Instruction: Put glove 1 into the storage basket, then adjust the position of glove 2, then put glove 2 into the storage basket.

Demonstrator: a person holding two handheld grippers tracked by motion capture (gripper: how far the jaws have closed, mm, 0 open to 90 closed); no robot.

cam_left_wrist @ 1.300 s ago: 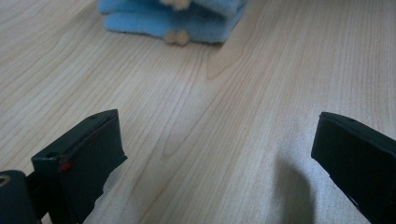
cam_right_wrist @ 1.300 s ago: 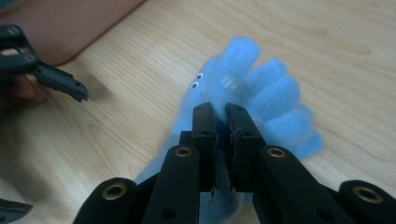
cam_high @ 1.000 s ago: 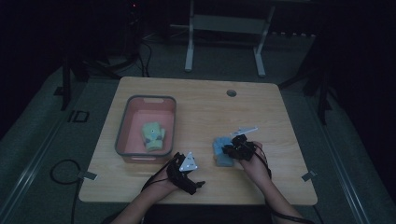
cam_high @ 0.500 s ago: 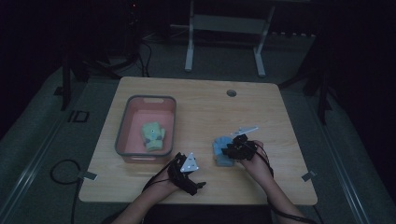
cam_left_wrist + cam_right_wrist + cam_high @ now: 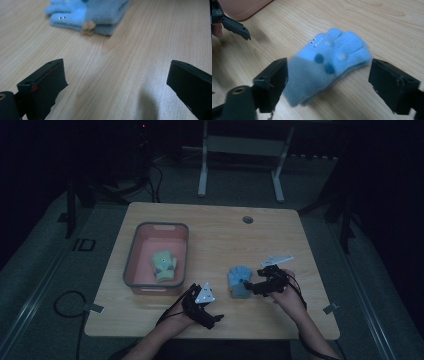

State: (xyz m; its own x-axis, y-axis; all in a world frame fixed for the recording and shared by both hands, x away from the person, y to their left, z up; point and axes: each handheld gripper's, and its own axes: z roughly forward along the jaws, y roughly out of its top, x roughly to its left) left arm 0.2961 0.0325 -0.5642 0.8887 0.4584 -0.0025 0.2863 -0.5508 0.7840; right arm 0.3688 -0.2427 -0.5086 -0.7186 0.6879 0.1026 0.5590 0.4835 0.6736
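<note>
Wooden bench [image 5: 210, 227] carries everything: nearest the person, the left gripper [image 5: 202, 306] rests with its fingers wide over bare wood. At its two o'clock the right gripper [image 5: 257, 285] has just been opening its fingers, now wide and clear either side of the blue glove [image 5: 239, 280] lying flat. Farther, at ten o'clock, a pink bin [image 5: 134, 251] holds a green glove [image 5: 164, 265].

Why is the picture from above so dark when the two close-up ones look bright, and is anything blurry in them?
High view: dim and bluish, floor nearly black, yet the table and pink bin stay readable. Left gripper view: bright, with the blue glove soft at the top and the near black tongs slightly out of focus. Right gripper view: bright, but the glove's cuff smears with motion blur.
</note>
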